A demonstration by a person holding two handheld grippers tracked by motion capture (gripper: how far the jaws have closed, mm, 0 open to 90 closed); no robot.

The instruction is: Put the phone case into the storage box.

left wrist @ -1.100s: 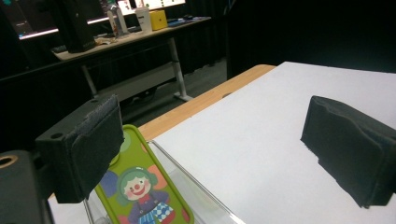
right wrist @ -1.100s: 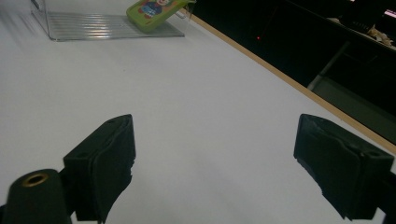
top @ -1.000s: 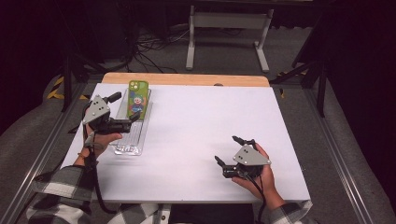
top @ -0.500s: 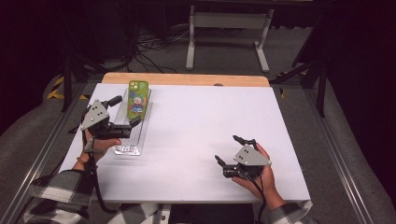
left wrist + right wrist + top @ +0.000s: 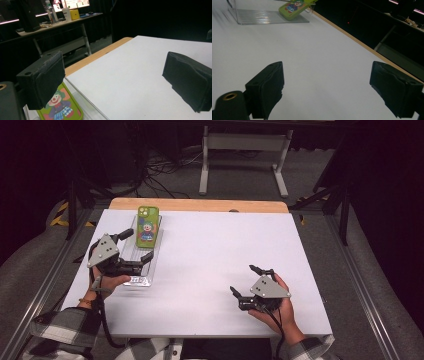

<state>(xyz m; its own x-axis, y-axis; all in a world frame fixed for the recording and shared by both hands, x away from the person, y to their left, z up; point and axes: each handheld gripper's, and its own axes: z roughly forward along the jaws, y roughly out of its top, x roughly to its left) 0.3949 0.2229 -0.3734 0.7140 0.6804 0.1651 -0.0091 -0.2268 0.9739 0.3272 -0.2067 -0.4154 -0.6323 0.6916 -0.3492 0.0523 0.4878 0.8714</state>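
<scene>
Black jaws of the left gripper [image 5: 134, 246] stand spread wide, nothing between them, hovering over the near half of a clear tray [image 5: 131, 251] at the table's [image 5: 220, 255] left side. In the left gripper view one pad [image 5: 47, 75] hangs just above the phone [image 5: 61, 106], the other pad is well off to the side over bare white tabletop. The phone, green with a clown picture [image 5: 148, 225], lies in the far part of the tray with its long axis running near to far, camera end pointing to the far edge; in the right gripper view it looks tilted, one end raised on the tray's rim [image 5: 295, 7]. The right gripper [image 5: 246, 281] rests near the table's near right corner, jaws also spread and holding nothing, well apart from the tray, aimed left and far across the white top toward it.
</scene>
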